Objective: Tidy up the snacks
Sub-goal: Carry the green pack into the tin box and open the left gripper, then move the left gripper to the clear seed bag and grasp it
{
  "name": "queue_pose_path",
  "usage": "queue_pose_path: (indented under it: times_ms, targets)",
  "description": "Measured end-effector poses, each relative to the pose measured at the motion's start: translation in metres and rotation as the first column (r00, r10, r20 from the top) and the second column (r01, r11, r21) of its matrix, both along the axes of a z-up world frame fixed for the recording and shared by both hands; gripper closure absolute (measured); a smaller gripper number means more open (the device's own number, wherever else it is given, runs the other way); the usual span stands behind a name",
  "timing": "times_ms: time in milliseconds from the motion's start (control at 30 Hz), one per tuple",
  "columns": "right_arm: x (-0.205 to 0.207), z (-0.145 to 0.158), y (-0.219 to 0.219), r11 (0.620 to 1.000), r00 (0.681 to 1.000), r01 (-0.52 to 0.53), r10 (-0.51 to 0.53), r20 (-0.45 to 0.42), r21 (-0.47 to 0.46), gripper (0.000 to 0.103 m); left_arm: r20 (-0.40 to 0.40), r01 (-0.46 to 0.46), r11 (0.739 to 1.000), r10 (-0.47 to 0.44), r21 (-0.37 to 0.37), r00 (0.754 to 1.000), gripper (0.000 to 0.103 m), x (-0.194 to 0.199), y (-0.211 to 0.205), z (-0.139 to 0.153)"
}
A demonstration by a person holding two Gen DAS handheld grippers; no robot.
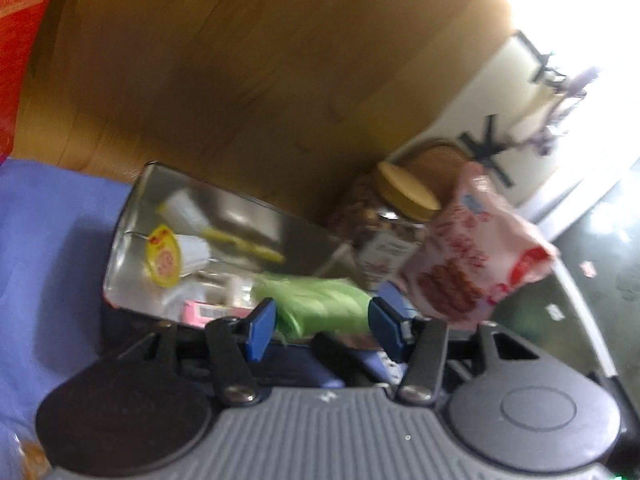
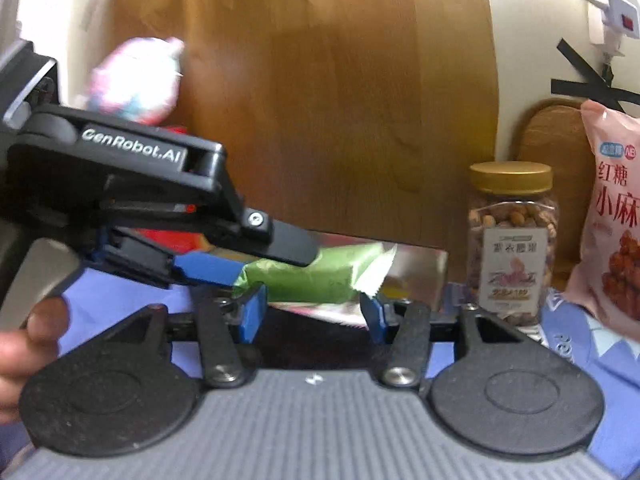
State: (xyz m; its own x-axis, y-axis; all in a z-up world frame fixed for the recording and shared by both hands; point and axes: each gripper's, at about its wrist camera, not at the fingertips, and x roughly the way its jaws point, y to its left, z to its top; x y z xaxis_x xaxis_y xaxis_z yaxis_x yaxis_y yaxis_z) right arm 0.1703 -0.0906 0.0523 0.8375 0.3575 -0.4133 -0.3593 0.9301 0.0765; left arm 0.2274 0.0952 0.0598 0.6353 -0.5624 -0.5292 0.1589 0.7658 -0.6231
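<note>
A green snack packet (image 1: pixel 320 310) sits crosswise between the blue pads of my left gripper (image 1: pixel 324 330), which is shut on it. From the right wrist view the left gripper (image 2: pixel 276 266) comes in from the left, and the green packet (image 2: pixel 320 280) sticks out of it above an open metal tin (image 2: pixel 424 262). That tin (image 1: pixel 132 216) lies on a blue cloth and holds small cups and wrapped snacks. My right gripper (image 2: pixel 312 314) stands open just in front of the packet, with nothing between its pads.
A nut jar (image 2: pixel 512 240) with a gold lid and a pink snack bag (image 2: pixel 612 232) stand right of the tin, against a wooden panel (image 2: pixel 320 100). A blurred pink-and-white packet (image 2: pixel 136 76) shows behind the left gripper. A person's hand (image 2: pixel 24 344) is at the left edge.
</note>
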Motion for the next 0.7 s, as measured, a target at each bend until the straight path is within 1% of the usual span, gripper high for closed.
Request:
queue_pose_path:
  times_ms: [33, 100, 200, 333, 433, 500, 567, 600, 633, 700]
  targets:
    - [-0.002, 0.000, -0.005, 1.000, 1.000, 0.008, -0.008, -0.006, 0.014, 0.049, -0.005, 0.002, 1.000, -0.002, -0.009, 1.000, 0.052, -0.001, 0.002, -0.002]
    - [-0.018, -0.002, -0.018, 0.998, 1.000, 0.003, -0.003, -0.007, 0.070, 0.049, 0.034, 0.016, 0.999, -0.015, -0.034, 0.999, 0.052, -0.014, 0.010, -0.002]
    - [-0.052, -0.012, -0.040, 0.988, 1.000, -0.008, 0.012, -0.025, 0.157, 0.049, 0.107, 0.030, 0.999, -0.028, -0.019, 0.994, 0.052, -0.046, 0.019, -0.001]
    - [-0.100, -0.033, -0.053, 0.975, 0.996, 0.008, 0.011, -0.083, 0.224, 0.049, 0.141, 0.070, 0.997, -0.073, 0.030, 0.987, 0.052, -0.085, 0.014, -0.009]
    - [-0.133, -0.045, -0.061, 0.968, 0.995, 0.037, -0.014, -0.095, 0.247, 0.049, 0.125, 0.102, 0.992, -0.110, 0.074, 0.986, 0.051, -0.110, 0.004, -0.019]
    - [-0.149, -0.048, -0.059, 0.971, 0.996, 0.058, -0.039, -0.085, 0.234, 0.049, 0.115, 0.114, 0.990, -0.123, 0.086, 0.986, 0.047, -0.123, -0.002, -0.022]
    - [-0.166, -0.049, -0.061, 0.971, 0.996, 0.076, -0.063, -0.064, 0.227, 0.048, 0.117, 0.121, 0.988, -0.132, 0.096, 0.984, 0.046, -0.137, -0.008, -0.023]
    - [-0.170, -0.049, -0.061, 0.970, 0.996, 0.081, -0.070, -0.056, 0.227, 0.047, 0.124, 0.122, 0.987, -0.135, 0.105, 0.983, 0.046, -0.144, -0.010, -0.023]
    - [-0.177, -0.048, -0.062, 0.969, 0.996, 0.087, -0.078, -0.047, 0.231, 0.043, 0.132, 0.119, 0.986, -0.134, 0.115, 0.982, 0.045, -0.150, -0.012, -0.022]
    - [-0.189, -0.048, -0.067, 0.965, 0.995, 0.099, -0.094, -0.032, 0.243, 0.041, 0.146, 0.111, 0.986, -0.129, 0.126, 0.981, 0.040, -0.161, -0.016, -0.020]
